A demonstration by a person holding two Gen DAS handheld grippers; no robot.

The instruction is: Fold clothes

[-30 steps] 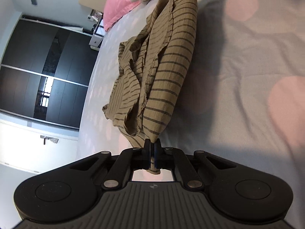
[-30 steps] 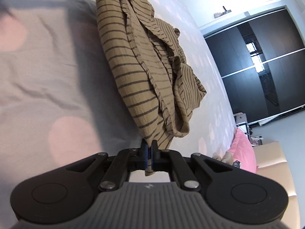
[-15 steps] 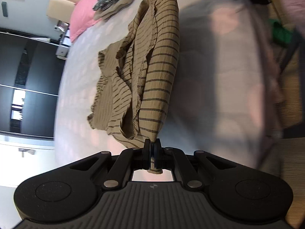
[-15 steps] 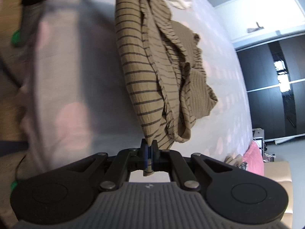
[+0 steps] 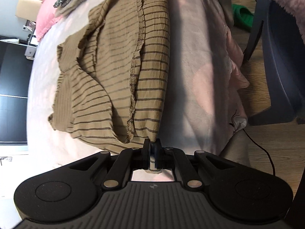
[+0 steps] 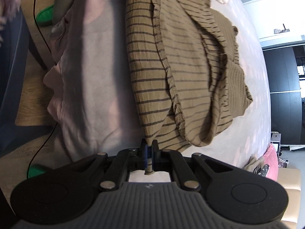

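A tan garment (image 5: 118, 70) of thin, crinkled weave, crossed by narrow dark stripes, is laid out on the bed (image 5: 198, 61) near its edge. Its fabric is bunched into soft folds, and a frilled, stitched seam (image 5: 136, 57) runs lengthwise down the middle. The far part is rumpled into overlapping layers; the near hem is stretched fairly straight between the two grippers.

The left gripper (image 5: 152, 148) is seen with a corner of the garment between its black pads; the jaws are nearly together and are opening slightly, with cloth still pinched and a tab of it hanging below. The right gripper (image 6: 149, 152) is seen the same way on the opposite corner of the same garment (image 6: 181, 66): blue-faced pads nearly together, opening slightly, cloth between them.

The bed cover is a smooth pale sheet printed with faint pink dots, creased at the overhanging edge. A wooden floor (image 5: 266, 133), a green slipper (image 5: 242, 17) and a dark chair (image 5: 278, 57) are noted beside the bed. A pink pillow (image 5: 45, 22) lies at the far end.
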